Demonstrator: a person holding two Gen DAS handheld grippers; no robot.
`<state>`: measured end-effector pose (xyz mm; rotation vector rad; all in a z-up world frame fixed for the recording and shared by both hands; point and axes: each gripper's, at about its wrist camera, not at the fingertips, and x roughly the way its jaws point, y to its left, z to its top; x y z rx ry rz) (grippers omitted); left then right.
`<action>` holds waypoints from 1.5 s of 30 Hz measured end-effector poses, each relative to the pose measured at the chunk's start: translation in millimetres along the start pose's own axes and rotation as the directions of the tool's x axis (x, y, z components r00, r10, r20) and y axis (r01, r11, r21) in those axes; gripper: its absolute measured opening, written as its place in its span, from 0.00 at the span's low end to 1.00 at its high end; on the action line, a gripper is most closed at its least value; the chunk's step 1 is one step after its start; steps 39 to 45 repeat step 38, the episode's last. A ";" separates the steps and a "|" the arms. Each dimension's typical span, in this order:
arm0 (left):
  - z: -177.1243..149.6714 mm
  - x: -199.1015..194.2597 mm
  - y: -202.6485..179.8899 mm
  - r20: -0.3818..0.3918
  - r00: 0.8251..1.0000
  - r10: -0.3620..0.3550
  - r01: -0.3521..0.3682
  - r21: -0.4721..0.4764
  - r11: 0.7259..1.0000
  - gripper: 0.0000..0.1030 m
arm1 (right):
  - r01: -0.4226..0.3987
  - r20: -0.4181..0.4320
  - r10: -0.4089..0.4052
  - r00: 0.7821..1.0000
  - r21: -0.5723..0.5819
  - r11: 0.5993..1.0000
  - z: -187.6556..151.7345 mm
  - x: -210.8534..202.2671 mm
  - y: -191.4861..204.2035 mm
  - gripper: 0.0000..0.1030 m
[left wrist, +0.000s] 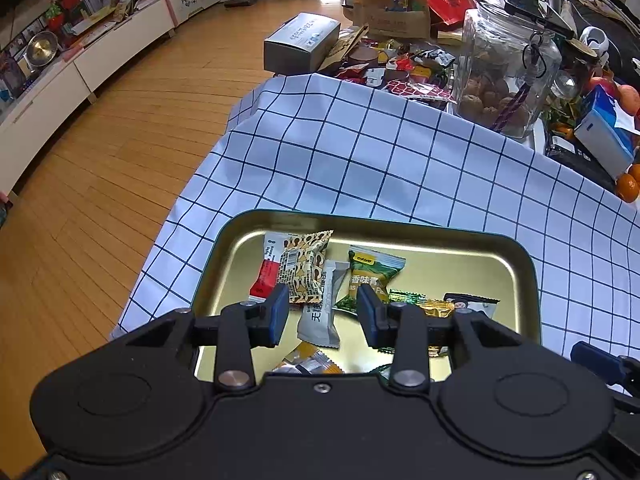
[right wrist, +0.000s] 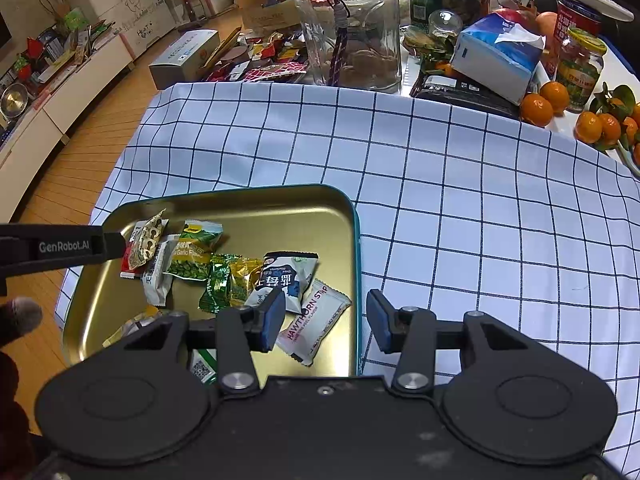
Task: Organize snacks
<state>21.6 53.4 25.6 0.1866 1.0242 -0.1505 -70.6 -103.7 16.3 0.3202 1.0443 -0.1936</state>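
While both grippers hung over the gold tin tray (left wrist: 516, 276) on the checked cloth (left wrist: 360, 160), the left gripper (left wrist: 322, 314) stood with jaws apart and empty above a grey-white packet (left wrist: 320, 320), beside the green garlic-pea packet (left wrist: 368, 276). Further right, the right gripper (right wrist: 326, 320) gaped over the tray's rim, empty, near the hawthorn strip packet (right wrist: 316, 320). The snacks looked gathered already; next would likely come tidying them or fetching more.

Checked cloth (right wrist: 460, 208) covers the surface. Behind it: glass jar (right wrist: 352, 36), tissue box (right wrist: 496, 56), tangerines (right wrist: 548, 100), grey carton (left wrist: 300, 42). Wooden floor (left wrist: 120, 140) at left.
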 end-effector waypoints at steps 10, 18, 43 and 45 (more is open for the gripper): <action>-0.2 0.2 -1.4 -0.005 1.000 0.002 -0.002 0.005 1.000 0.46 | 0.006 -0.001 -0.006 1.000 0.001 1.000 -0.1 0.5 0.0 0.46; -0.2 1.3 -1.3 -0.013 1.000 0.001 -0.001 0.003 1.000 0.46 | 0.007 -0.002 -0.007 1.000 0.000 1.000 -0.5 0.7 0.6 0.46; -1.8 0.5 -3.3 -0.004 1.000 0.017 -0.017 0.011 1.000 0.46 | 0.008 -0.002 -0.008 1.000 -0.001 1.000 -0.7 1.3 0.6 0.46; -1.8 0.5 -3.3 -0.004 1.000 0.017 -0.017 0.011 1.000 0.46 | 0.008 -0.002 -0.008 1.000 -0.001 1.000 -0.7 1.3 0.6 0.46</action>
